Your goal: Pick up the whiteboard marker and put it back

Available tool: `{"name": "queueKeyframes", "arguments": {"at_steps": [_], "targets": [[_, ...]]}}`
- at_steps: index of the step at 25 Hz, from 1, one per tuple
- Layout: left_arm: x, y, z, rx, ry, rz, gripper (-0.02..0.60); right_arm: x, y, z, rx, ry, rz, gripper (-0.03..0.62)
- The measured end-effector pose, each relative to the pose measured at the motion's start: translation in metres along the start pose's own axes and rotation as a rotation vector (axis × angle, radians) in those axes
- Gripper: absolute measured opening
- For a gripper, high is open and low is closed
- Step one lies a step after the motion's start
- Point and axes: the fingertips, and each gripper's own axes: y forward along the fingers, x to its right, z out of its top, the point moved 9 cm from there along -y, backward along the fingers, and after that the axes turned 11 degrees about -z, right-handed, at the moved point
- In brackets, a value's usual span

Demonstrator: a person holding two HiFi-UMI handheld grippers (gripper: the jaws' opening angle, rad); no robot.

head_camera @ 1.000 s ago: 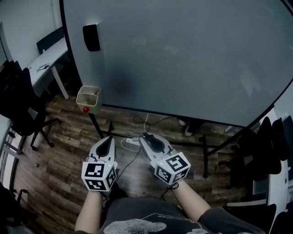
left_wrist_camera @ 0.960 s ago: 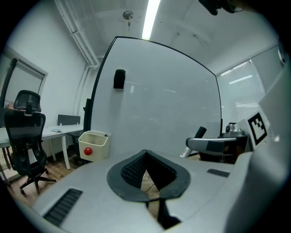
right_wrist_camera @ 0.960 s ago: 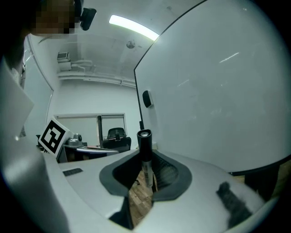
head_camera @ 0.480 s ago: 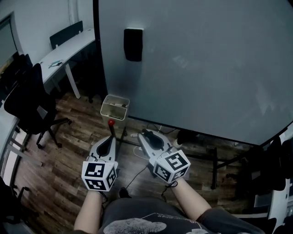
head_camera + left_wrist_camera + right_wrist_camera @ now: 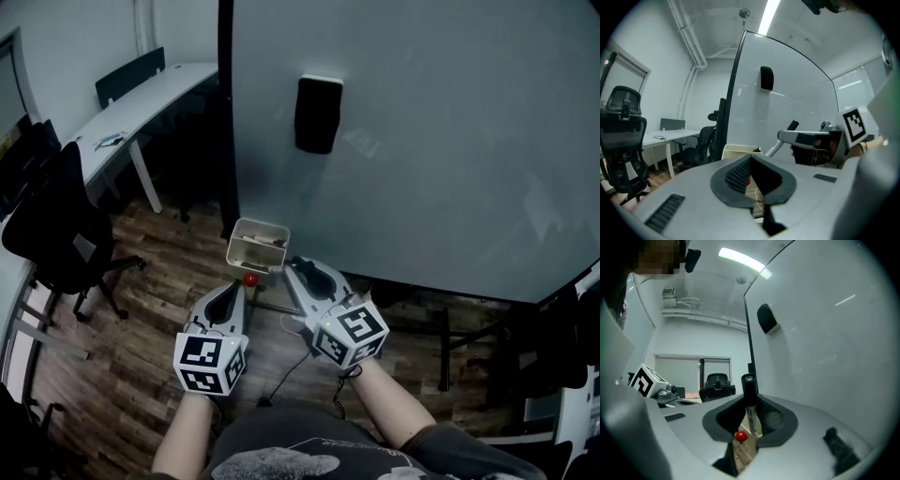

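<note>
Pads (image 5: 736,174) of ribbed black rubber line the pale grey plastic left gripper (image 5: 751,159), whose jaws meet at the tips with nothing between them. The right gripper (image 5: 749,404), of the same make, is clamped on the whiteboard marker (image 5: 748,386), a slim white barrel with a glossy black cap that stands up above the jaws in the lower middle of the right gripper view. Only that view shows the grip plainly. The head view gives just a dark tip at the gripper's nose, near the centre of the frame. The left gripper view catches the marker from the side, tilted, at centre right. A large smooth pale grey whiteboard (image 5: 450,141) fills the upper right of the head view, with a black rounded rectangular eraser (image 5: 319,114) stuck to it. At the board's lower left corner sits a cream open-topped rectangular box (image 5: 255,253); what lies inside is too small to tell. A small round red knob (image 5: 250,279) shows just below the box, between the two gripper tips. A dark wood plank floor (image 5: 122,347) covers the lower left, with a black office chair (image 5: 52,234) and a white desk (image 5: 141,98) at the left edge.
</note>
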Motion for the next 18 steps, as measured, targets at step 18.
{"name": "queueKeyframes", "arguments": {"at_steps": [18], "targets": [[-0.045,0.024,-0.005,-0.032,-0.015,-0.050,0.014,-0.004,0.053,-0.046,-0.136,-0.030,-0.057,0.080]]}}
